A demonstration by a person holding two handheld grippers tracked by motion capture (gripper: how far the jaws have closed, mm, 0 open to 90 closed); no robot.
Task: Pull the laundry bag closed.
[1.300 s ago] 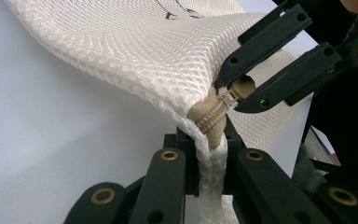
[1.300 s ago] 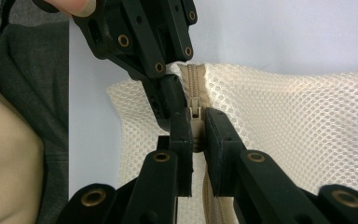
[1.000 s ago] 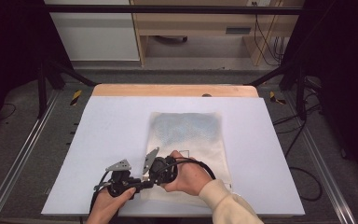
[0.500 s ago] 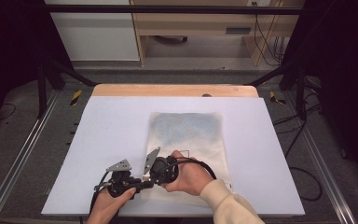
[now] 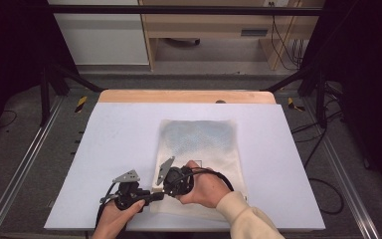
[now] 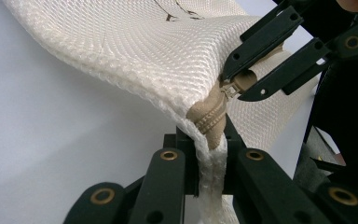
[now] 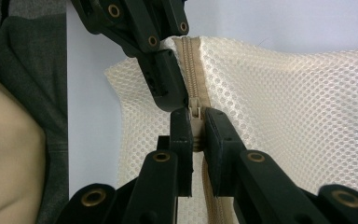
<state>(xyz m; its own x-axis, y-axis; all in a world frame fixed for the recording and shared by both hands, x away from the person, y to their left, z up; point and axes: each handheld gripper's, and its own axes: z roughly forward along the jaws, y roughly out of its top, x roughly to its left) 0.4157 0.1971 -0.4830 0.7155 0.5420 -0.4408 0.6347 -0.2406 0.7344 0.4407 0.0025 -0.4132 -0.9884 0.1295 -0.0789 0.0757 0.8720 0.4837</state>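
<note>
A white mesh bag (image 5: 199, 144) with a beige zipper (image 7: 189, 60) lies flat on the table, and its near left corner is lifted. My left gripper (image 5: 153, 195) is shut on the bag's edge (image 6: 210, 154), right at the end of the zipper (image 6: 212, 116). My right gripper (image 5: 162, 188) meets it from the right, shut on the zipper pull (image 7: 196, 111). In the left gripper view the right gripper (image 6: 242, 80) pinches the pull at the upper right. The left gripper (image 7: 170, 93) reaches down from the top of the right gripper view and touches the zipper tape.
The white tabletop (image 5: 119, 134) has a wooden strip (image 5: 189, 96) along its far edge. Metal rails (image 5: 25, 164) run beside the table at left and right. Both hands (image 5: 206, 186) work near the table's front edge.
</note>
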